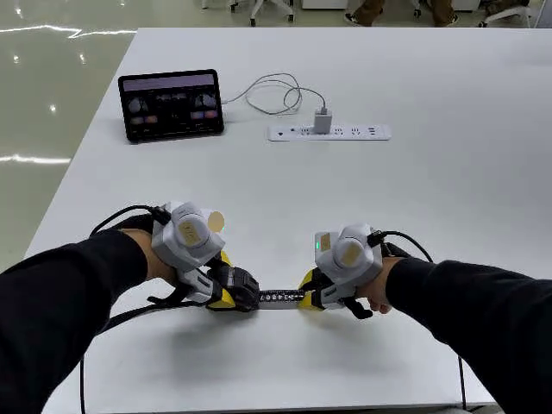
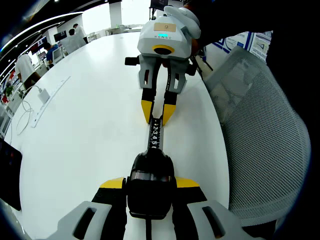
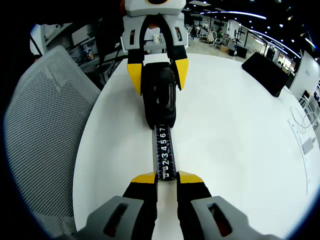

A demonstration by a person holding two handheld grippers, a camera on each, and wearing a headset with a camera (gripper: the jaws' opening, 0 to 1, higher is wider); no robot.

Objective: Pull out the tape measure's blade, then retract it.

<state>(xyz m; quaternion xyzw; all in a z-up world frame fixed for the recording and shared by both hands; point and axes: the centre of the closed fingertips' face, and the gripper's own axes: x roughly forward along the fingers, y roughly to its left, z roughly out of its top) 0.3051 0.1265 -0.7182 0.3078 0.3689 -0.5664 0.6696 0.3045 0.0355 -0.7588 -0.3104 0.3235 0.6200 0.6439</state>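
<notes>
Head view: my left fingers [image 1: 222, 300] clamped on tape measure [image 1: 240, 289], near front edge of tabletop [image 1: 388, 216]. My right fingers [image 1: 308, 303] closed on end of blade [image 1: 278, 298], short stretch out.

Left gripper view: I hold only rear part of tape measure. Hard pull may twist it loose.

Right gripper view: pinch on blade tip is thin. Slip likely lets blade snap back and whip. Off-line pull may kink blade.

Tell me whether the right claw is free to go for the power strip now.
Probably not yet: the right claw is shut on the blade; the power strip lies well off across the table.
</notes>
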